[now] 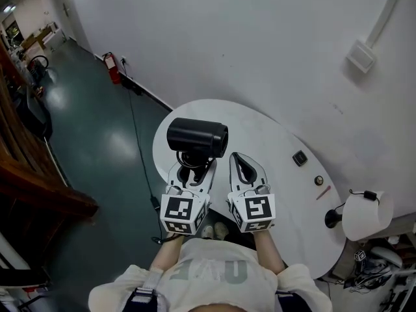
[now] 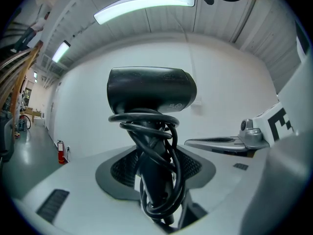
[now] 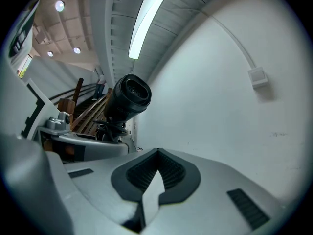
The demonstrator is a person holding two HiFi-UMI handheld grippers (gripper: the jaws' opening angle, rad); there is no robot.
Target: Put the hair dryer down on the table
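A black hair dryer (image 1: 198, 137) stands upright above the white round table (image 1: 266, 135), its barrel lying crosswise on top. My left gripper (image 1: 195, 168) is shut on its handle, which has the black cord wound round it. In the left gripper view the hair dryer (image 2: 151, 89) rises between the jaws of that left gripper (image 2: 155, 168), and the cord loops hang down the handle. My right gripper (image 1: 240, 162) is beside it on the right, shut and holding nothing. From the right gripper view (image 3: 157, 153) the hair dryer (image 3: 128, 98) shows at the upper left.
On the table's right side lie a small black block (image 1: 299, 158), a small round piece (image 1: 318, 181) and a thin red stick (image 1: 323, 192). A white rounded object (image 1: 367, 214) stands at the right edge. A white wall is close behind. A fire extinguisher (image 1: 112, 67) stands on the floor at left.
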